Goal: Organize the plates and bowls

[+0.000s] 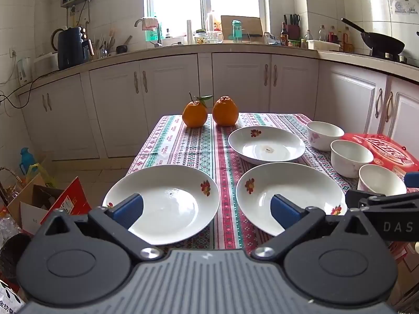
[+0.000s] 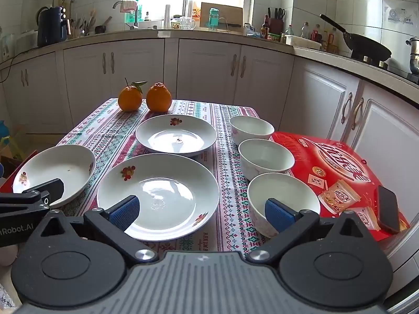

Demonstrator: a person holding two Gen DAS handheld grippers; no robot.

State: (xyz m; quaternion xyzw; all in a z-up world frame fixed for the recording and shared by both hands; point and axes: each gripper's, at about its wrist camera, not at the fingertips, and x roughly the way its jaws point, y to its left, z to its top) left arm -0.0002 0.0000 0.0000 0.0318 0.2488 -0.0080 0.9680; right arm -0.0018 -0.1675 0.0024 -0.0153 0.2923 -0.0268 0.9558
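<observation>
Glossy round plates (image 2: 158,193), bowls (image 2: 284,196); woven tablecloth (image 2: 225,172).

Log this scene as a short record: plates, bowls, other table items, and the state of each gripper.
plates: three, unstacked; near-left plate, near-middle plate, far plate
bowls: three in a row on the right; far bowl, middle bowl, near bowl
fruit: two oranges at far edge
other: red box with phone
left gripper: open, empty
right gripper: open, empty

Both wrist cameras looked forward from the near edge of the patterned-cloth table (image 1: 183,141), low and close, sharing its white floral plates (image 2: 157,193).
</observation>
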